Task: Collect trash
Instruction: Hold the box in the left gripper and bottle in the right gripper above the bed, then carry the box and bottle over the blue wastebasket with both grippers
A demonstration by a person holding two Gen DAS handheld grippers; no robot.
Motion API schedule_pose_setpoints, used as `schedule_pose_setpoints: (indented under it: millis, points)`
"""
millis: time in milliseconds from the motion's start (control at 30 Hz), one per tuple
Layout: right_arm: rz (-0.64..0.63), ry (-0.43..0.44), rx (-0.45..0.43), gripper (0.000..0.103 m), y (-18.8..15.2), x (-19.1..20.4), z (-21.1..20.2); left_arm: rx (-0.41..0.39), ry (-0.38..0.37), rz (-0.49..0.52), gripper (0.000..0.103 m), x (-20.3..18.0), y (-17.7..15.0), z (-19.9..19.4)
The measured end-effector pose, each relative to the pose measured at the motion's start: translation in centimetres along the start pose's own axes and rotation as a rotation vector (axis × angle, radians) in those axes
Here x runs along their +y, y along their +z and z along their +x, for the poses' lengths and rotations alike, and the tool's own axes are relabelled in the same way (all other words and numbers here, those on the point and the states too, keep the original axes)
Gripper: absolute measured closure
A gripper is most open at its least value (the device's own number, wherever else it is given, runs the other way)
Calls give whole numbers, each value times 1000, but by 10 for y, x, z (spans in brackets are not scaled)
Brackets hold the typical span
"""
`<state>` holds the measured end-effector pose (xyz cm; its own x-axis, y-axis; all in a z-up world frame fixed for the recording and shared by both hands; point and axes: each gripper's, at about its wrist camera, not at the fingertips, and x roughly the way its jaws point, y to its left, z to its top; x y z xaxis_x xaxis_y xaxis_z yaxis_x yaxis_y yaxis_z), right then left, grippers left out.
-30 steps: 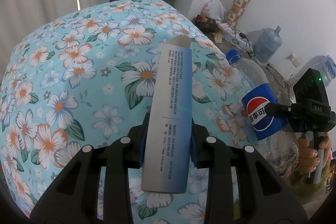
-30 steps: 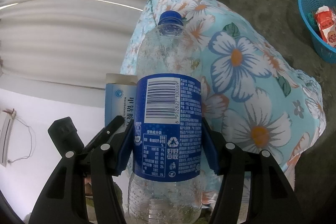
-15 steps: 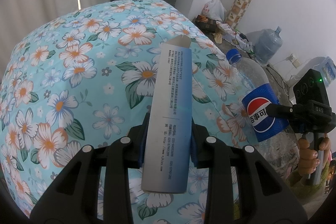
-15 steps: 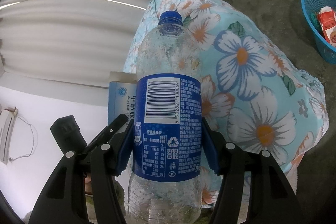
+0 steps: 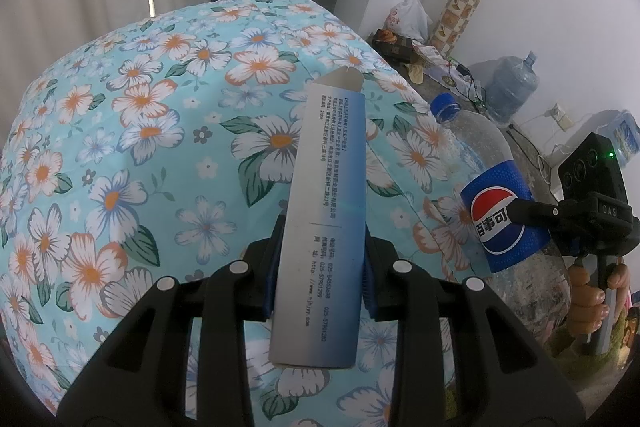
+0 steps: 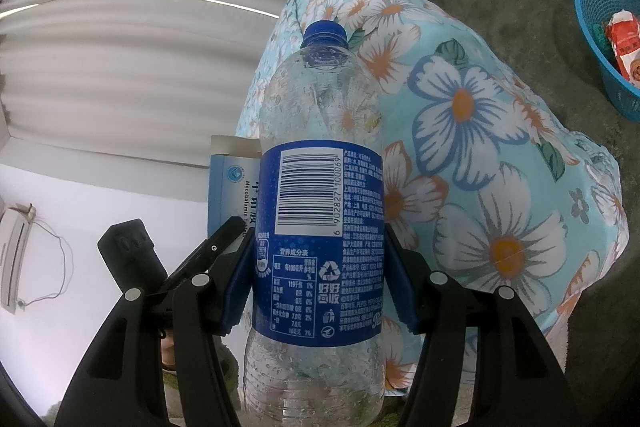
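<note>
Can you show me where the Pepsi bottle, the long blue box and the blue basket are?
Pepsi bottle [image 6: 320, 247]: right wrist view, on its blue label.
Box [image 5: 326, 211]: left wrist view, middle of its printed side.
Basket [image 6: 590, 11]: right wrist view, on its left wall.

The blue basket [image 6: 608, 39] sits slightly further right in view.

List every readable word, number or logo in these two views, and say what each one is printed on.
"6 902827 100069": barcode on the bottle label.
"好好回收": same label, under the recycling sign.
"百事可": front logo of the bottle, left view.
"Mecobalamin": box, right view.
"DAS": right gripper.
The box's small print and the bottle's nutrition table are too small to read.
</note>
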<state>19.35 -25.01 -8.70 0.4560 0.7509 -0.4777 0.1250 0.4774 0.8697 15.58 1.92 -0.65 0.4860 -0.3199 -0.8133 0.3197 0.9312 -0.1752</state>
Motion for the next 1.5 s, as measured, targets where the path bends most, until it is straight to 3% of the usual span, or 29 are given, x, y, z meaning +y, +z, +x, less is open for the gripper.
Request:
schedule_pose_setpoints:
  millis: [333,533,700,833,933,1033,1133,1267,1500]
  points:
    - [-6,38,-15,45,-1,2,-3,-23,-13,-4,73,-4,1,-4]
    - [22,159,-45,45,2,-7,-20,-64,-67,13,73,-22,19,-9]
    - [47,188,-164,45,8,-20,-65,-93,-148,96,73,-71,53,-1]
    - [86,183,-311,45,8,-42,-118,-75,-230,197,73,-127,82,22]
    - [141,149,-430,45,6,-68,-155,-14,-312,242,73,-170,105,53]
    - [235,91,-531,45,4,-105,-180,114,-384,249,73,-213,128,104]
    - [330,12,-576,45,4,-144,-185,235,-364,230,73,-251,144,168]
    - [457,-24,-571,45,16,-200,-172,353,-304,273,73,-297,148,248]
    - [543,-125,-544,44,70,-272,-148,433,-204,347,73,-345,154,347]
